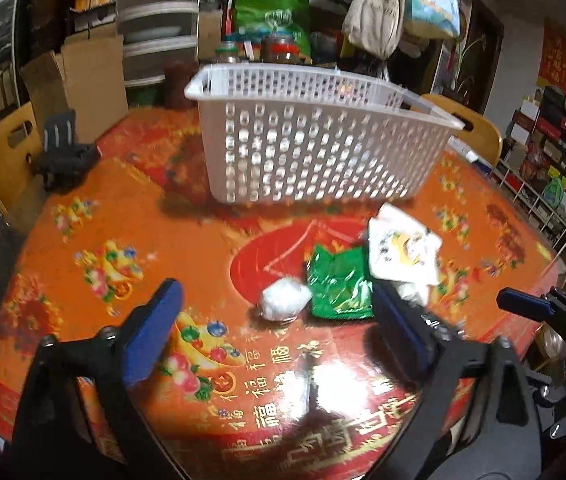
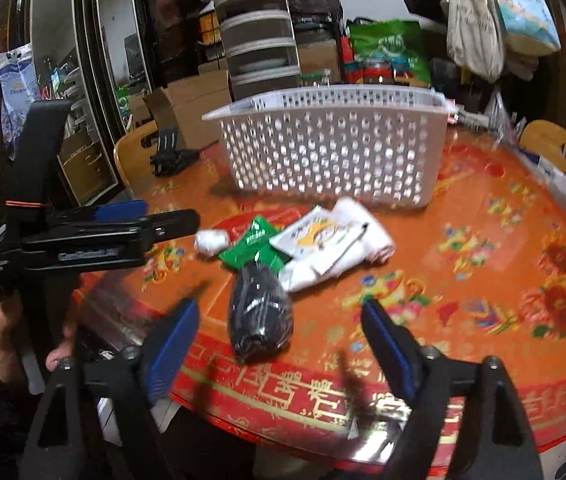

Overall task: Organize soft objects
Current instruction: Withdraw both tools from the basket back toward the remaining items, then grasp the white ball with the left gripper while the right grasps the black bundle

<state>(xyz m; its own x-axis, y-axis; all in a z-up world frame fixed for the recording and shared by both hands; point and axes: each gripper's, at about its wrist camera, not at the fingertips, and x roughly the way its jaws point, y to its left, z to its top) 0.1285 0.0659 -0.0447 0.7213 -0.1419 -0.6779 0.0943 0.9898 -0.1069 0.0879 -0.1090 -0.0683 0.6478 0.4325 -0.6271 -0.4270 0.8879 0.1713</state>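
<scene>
Four soft packets lie clustered mid-table before the white basket (image 2: 331,140): a white wad (image 1: 285,298), a crinkled green pouch (image 1: 339,286), a white printed bag (image 1: 403,248) and a dark wrapped bundle (image 2: 261,316). Both the left gripper (image 1: 279,332) and the right gripper (image 2: 283,340) hang above them, jaws spread, gripping nothing.

I see a round desk (image 1: 95,216) under a red-orange cloth, with wooden chairs (image 1: 7,152) around it. Behind stand cardboard boxes (image 1: 83,76), stacked drawers (image 2: 259,40) and hanging bags (image 1: 375,12).
</scene>
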